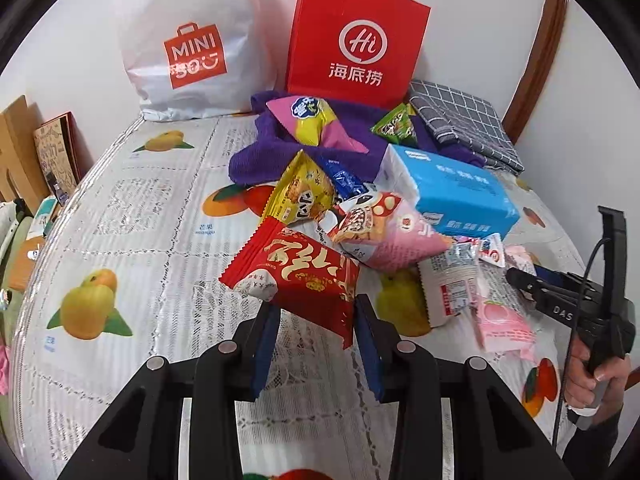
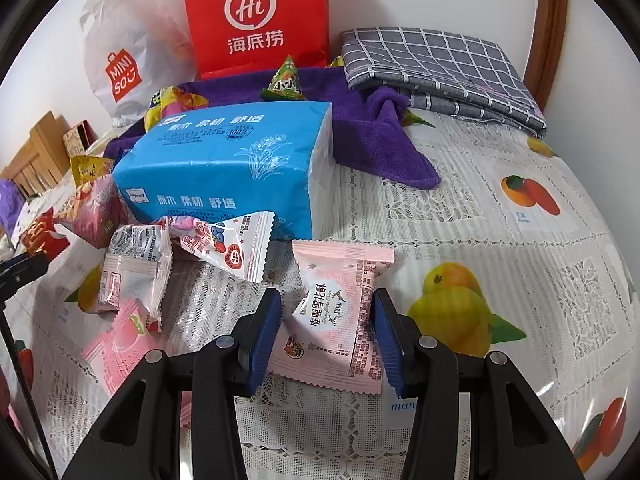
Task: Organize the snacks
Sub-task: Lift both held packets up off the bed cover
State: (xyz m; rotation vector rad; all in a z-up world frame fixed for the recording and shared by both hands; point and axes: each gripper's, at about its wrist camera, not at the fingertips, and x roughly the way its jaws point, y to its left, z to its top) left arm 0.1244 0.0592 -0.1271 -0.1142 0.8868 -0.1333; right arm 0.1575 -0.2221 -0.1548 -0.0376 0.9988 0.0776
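**Two packets in the jaws, sorting under way**

Landmark: the blue tissue pack [image 2: 224, 172], lying mid-table.

Nearest, left wrist view: the left gripper [image 1: 316, 344] stands narrow, pads pinching the near corner of a red snack packet [image 1: 292, 276]. The packet juts up and away from the jaws, long axis running left to right across them, and appears lifted clear of the cloth. It sits in front and to the left of the tissue pack.

Right wrist view: the right gripper [image 2: 328, 340] stands moderately narrow around a pink snow-crisp packet [image 2: 340, 320]. Both pads meet the packet's side edges, so it reads as gripped. Its long axis runs straight out from the jaws toward the tissue pack, just in front of that pack's right end. Whether it rests on the cloth cannot be told.

Each hand already has its own packet; neither needs to reach. Likely next: carry both to a sorting spot.

Loose pink and white packets lie left of the pink one, before the tissue pack. Behind the pack: a purple towel [image 2: 360, 128], a folded grey checked cloth [image 2: 440, 64], a red Haidilao paper bag [image 2: 256, 16] and a white Miniso bag [image 2: 120, 52] against the white wall.

Surface: a lace-and-fruit-print tablecloth [image 2: 500, 248] under glossy clear plastic.
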